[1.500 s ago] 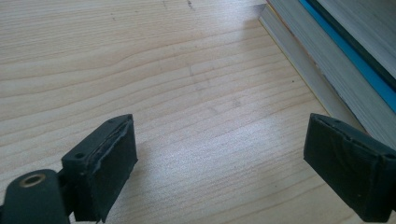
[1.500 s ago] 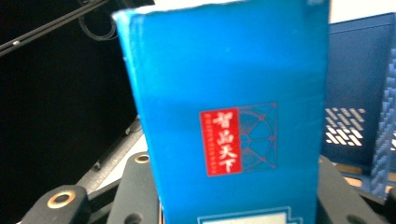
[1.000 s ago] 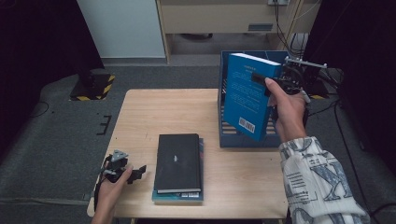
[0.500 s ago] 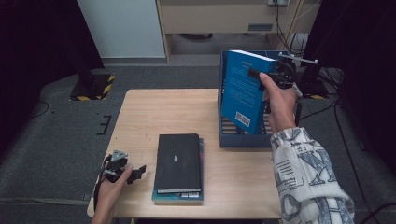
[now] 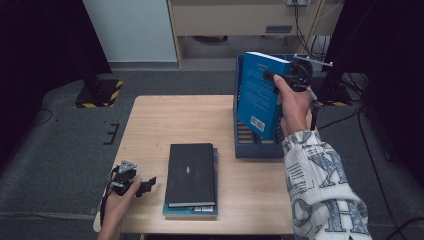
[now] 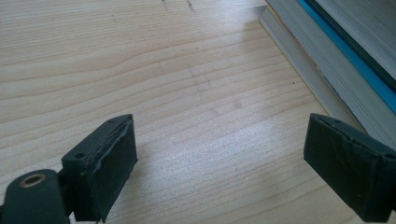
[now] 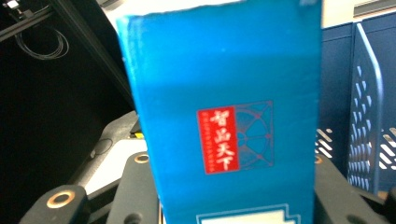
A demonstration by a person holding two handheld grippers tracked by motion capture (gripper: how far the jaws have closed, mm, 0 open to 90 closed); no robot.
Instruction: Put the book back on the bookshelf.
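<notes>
The right gripper (image 5: 274, 79) clamps a blue book (image 5: 260, 95) upright over the blue rack (image 5: 260, 148). The left gripper (image 5: 145, 186) rests near two stacked books (image 5: 191, 175).

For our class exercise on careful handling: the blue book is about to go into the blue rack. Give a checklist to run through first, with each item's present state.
1. Right gripper shut on the blue book: ok.
2. Book above the rack, not yet set down: ok.
3. Slot below free of other books: cannot tell, the held book hides it.
4. Book upright: not ok, it tilts.
5. Left gripper open, resting apart from the black book on the table: ok.
</notes>
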